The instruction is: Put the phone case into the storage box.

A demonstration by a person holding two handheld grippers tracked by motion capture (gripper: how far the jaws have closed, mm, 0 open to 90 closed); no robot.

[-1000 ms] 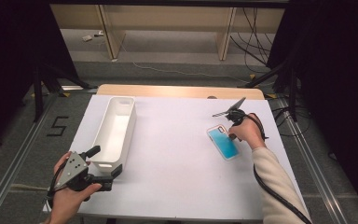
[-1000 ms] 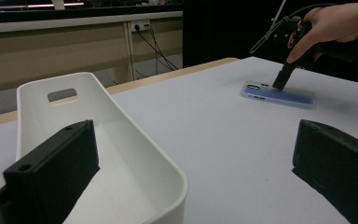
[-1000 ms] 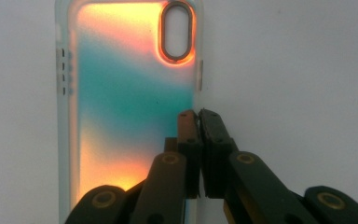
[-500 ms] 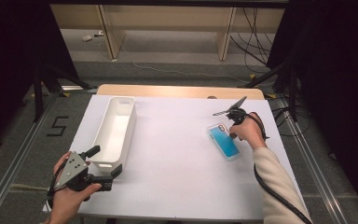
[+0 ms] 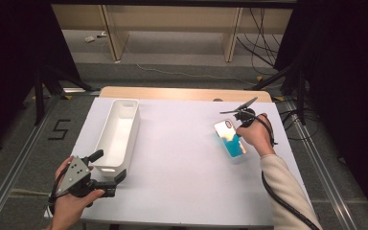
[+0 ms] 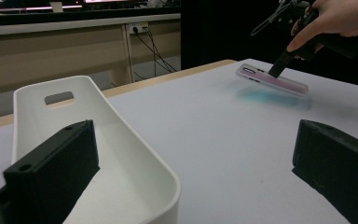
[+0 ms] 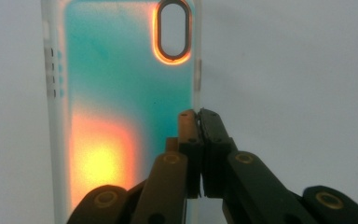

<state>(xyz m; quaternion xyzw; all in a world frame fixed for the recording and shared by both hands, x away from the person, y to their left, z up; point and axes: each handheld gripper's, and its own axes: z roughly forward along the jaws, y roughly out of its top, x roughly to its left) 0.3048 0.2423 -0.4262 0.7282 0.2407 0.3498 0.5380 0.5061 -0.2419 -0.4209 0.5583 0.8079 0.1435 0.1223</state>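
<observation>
A dim room with shelving frames a white desk (image 5: 182, 158). At lower left the left claw (image 5: 109, 184) gapes wide, holding nothing, beside an empty white bin (image 5: 117, 132). Farther, at right of centre, the right claw (image 5: 239, 135) is pinched on the long edge of a phone case (image 5: 229, 139), lifted and tilted: light, flexible, likely slick; the rim grips best.

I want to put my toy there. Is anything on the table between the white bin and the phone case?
No. Between the white bin and the phone case there's just bare table, as the high view shows.
</observation>
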